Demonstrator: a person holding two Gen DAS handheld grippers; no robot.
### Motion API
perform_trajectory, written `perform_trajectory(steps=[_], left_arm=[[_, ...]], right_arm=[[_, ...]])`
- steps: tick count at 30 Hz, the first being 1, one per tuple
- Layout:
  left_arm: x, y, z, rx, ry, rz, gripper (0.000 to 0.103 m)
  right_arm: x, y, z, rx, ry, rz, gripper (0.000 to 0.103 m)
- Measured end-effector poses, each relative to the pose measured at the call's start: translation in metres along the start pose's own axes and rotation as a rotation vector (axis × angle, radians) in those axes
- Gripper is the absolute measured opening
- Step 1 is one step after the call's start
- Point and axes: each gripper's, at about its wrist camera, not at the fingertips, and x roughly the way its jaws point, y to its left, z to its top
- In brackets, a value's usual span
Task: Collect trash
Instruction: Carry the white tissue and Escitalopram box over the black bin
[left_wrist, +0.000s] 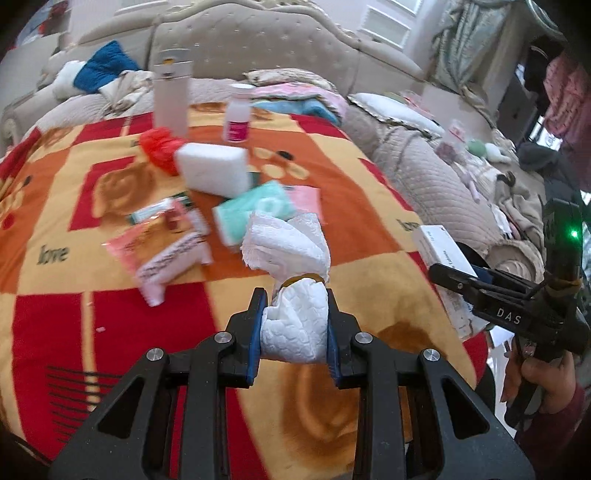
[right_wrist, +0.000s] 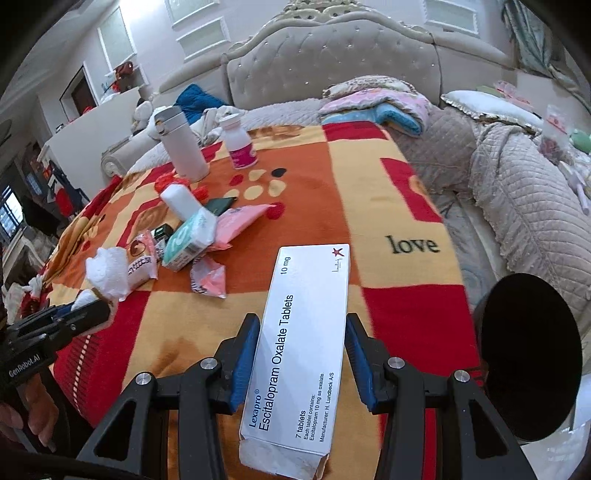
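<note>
So the left gripper (left_wrist: 295, 325) is clamped on a wad of tissue (left_wrist: 291, 295), pads squeezing both sides, lifted off the blanket (left_wrist: 369, 221) at the near edge. Makes sense for soft trash: pinch it low and the loose top just flops out above the fingers. The right gripper (right_wrist: 301, 354) has a Lexapro box (right_wrist: 303, 343) between its fingers. The pads look right against the long edges, though I honestly can't tell if it's squeezing or just bracketing it, or whether the box is off the blanket.

Just right of that is a black round thing (right_wrist: 532, 358), cut off at the frame edge. My guess is a bin, which would explain why both grippers hang near this side.

Farther out in the middle there's more to collect: wrappers (left_wrist: 166, 251), a tissue pack (left_wrist: 255, 210), a white block (left_wrist: 216, 168), something red (left_wrist: 160, 147) behind it. Far end has a flask (left_wrist: 171, 96) and a pill bottle (left_wrist: 237, 118), probably not trash. The pile is blurry in the left view, so labels are unreadable.
</note>
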Motion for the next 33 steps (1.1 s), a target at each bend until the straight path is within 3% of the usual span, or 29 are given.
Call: perform_trajectory(steps=[33], left_arm=[[0.097, -0.176, 0.034, 0.177, 0.115, -0.186, 0.026]], right_arm=[[-0.043, -0.16, -0.033, 0.244, -0.007, -0.188, 0.045]])
